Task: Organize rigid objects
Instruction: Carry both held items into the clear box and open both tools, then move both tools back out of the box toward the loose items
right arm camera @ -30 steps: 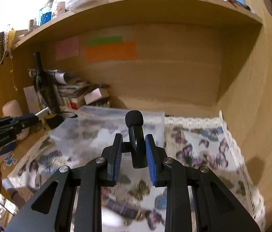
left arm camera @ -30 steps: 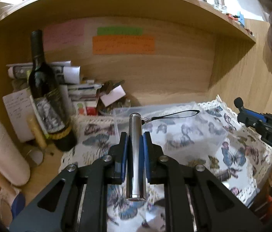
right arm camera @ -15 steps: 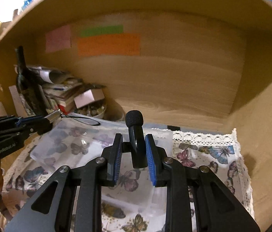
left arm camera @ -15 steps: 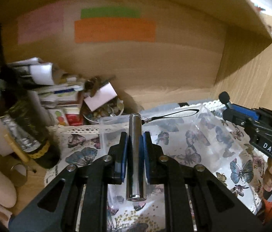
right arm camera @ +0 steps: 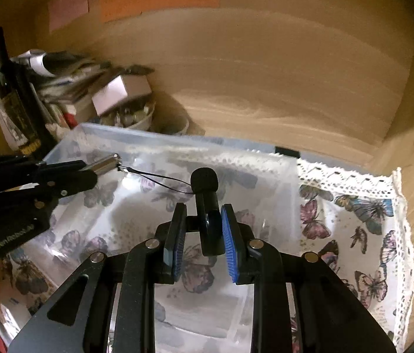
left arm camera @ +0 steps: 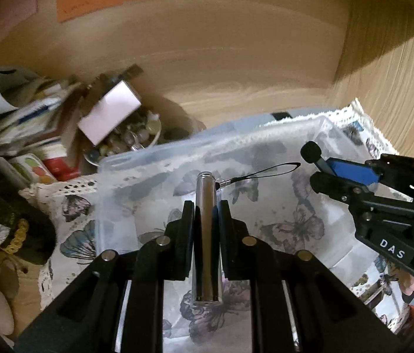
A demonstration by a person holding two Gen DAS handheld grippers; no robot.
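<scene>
Bin [right arm camera: 177,144] on cloth [right arm camera: 362,206] — bottle [right arm camera: 10,94] left
</scene>
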